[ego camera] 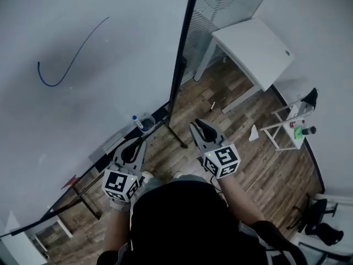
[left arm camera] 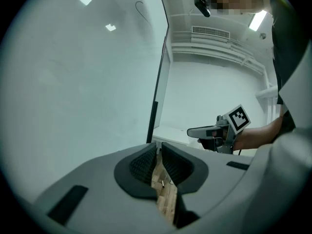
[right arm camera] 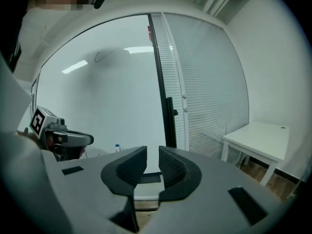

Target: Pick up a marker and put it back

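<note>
Before the whiteboard [ego camera: 110,93] with a blue line [ego camera: 74,58], left claw [ego camera: 134,147] and right claw [ego camera: 201,128] stand slightly spread, empty.

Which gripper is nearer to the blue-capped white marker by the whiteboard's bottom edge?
Left. The left gripper points at the blue-capped white marker from just short of it; the right gripper is farther off to its right.

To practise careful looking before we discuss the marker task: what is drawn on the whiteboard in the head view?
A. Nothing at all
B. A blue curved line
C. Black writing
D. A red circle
B: the whiteboard bears a thin blue curved line that hooks round at its lower left end.
</note>
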The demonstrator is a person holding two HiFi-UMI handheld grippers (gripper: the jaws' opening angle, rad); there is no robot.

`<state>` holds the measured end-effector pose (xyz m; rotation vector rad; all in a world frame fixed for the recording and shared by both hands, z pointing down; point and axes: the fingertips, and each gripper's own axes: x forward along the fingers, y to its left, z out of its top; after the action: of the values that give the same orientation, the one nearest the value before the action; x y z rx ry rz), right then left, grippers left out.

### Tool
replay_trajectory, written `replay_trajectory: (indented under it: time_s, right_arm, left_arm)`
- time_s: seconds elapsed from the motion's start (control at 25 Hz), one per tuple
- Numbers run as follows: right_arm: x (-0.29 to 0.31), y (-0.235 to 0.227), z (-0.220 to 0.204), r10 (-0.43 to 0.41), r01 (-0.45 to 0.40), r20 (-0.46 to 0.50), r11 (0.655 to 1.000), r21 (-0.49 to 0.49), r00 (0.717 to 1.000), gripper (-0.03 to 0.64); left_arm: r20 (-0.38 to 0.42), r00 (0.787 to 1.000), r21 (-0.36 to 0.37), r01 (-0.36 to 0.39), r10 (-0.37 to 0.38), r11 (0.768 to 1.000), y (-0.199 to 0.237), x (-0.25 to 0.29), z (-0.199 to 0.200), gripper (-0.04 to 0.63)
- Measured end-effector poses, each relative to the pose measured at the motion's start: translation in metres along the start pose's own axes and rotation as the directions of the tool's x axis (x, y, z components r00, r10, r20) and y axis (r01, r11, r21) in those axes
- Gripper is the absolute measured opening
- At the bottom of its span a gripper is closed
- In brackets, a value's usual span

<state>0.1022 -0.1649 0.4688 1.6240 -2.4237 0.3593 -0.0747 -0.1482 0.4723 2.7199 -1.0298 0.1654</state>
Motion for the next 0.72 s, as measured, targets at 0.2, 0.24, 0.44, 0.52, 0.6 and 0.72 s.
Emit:
replay_trajectory:
  time_s: [0.2, 0.24, 0.44, 0.52, 0.6, 0.72]
  right_arm:
    - [-0.036, -0.014, -0.01, -0.07, 0.07, 0.001, 0.997, 0.03, 0.998, 0.1]
    - [-0.043, -0.017, -0.013, -0.083, 0.083, 0.001, 0.996, 0.036, 0.997, 0.1]
    - [-0.077, -0.027, -0.025, -0.148, 0.148, -0.002, 0.987, 0.069, 0.989, 0.098]
    - [-0.09, -0.029, -0.029, -0.167, 0.167, -0.003, 0.983, 0.081, 0.986, 0.098]
    - [-0.1, -0.031, -0.034, -0.182, 0.182, -0.004, 0.979, 0.094, 0.983, 0.097]
    - [-0.113, -0.033, -0.041, -0.197, 0.197, -0.008, 0.975, 0.107, 0.98, 0.097]
  left_arm:
    - [-0.016, 0.995, 0.019, 0.096, -0.096, 0.995, -0.024, 0.025, 0.003, 0.049]
    - [-0.02, 0.993, 0.023, 0.113, -0.113, 0.993, -0.029, 0.028, 0.003, 0.049]
    - [-0.04, 0.982, 0.042, 0.188, -0.186, 0.981, -0.054, 0.045, 0.0, 0.049]
    - [-0.047, 0.977, 0.045, 0.21, -0.208, 0.977, -0.064, 0.05, -0.001, 0.049]
    - [-0.052, 0.972, 0.048, 0.23, -0.227, 0.972, -0.074, 0.055, -0.001, 0.049]
    - [-0.062, 0.966, 0.061, 0.254, -0.25, 0.965, -0.086, 0.06, -0.002, 0.049]
